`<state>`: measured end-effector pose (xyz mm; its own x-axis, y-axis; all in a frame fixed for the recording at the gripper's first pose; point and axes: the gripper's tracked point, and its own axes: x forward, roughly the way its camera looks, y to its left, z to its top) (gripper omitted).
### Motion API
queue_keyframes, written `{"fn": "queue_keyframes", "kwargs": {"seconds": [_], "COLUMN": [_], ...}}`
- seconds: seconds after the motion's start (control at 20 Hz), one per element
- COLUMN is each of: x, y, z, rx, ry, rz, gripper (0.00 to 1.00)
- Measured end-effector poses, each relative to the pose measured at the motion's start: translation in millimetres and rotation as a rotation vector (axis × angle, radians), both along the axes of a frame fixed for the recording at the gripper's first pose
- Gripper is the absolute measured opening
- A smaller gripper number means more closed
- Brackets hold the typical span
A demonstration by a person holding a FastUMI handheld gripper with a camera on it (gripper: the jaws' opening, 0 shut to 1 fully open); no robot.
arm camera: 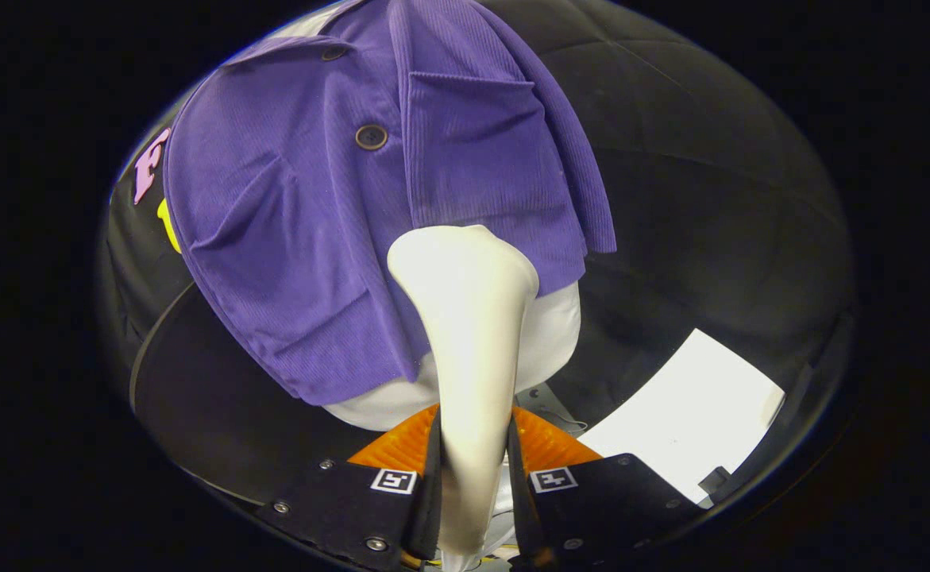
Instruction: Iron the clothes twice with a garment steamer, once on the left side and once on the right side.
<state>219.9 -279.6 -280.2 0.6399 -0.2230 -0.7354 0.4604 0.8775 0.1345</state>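
- While you hold the claw (472,453) up, its two fingers are pinching one garment steamer (468,318) by the handle, one finger on each side.
- You can see one steamer head, and it rests against the lower front of one purple shirt (290,222), just beyond the fingers.
- The shirt hangs on one pale dummy body (552,334), which peeks out under the hem.
- You can count two dark buttons (371,137) and one chest pocket (472,143) on the shirt.
- One white sheet (687,413) lies off to the side on the dark floor.
- The steamer's bottom end is cut off between the fingers.
- The shirt's top is cut off, so you cannot see the collar whole.
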Motion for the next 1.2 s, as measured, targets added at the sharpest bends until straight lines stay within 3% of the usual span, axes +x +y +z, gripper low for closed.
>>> {"fn": "queue_keyframes", "kwargs": {"seconds": [0.25, 0.75, 1.0, 1.2], "x": [-28.2, -113.8, -169.0, -205.3], "y": [39.8, 147.9, 191.7, 216.4], "z": [15.8, 174.9, 239.8, 264.4], "rx": [0.03, -0.116, -0.203, -0.226], "ry": [-0.035, -0.381, -0.538, -0.614], "rz": [0.049, 0.288, 0.36, 0.401], "gripper": [0.37, 0.37, 0.37, 0.37]}}
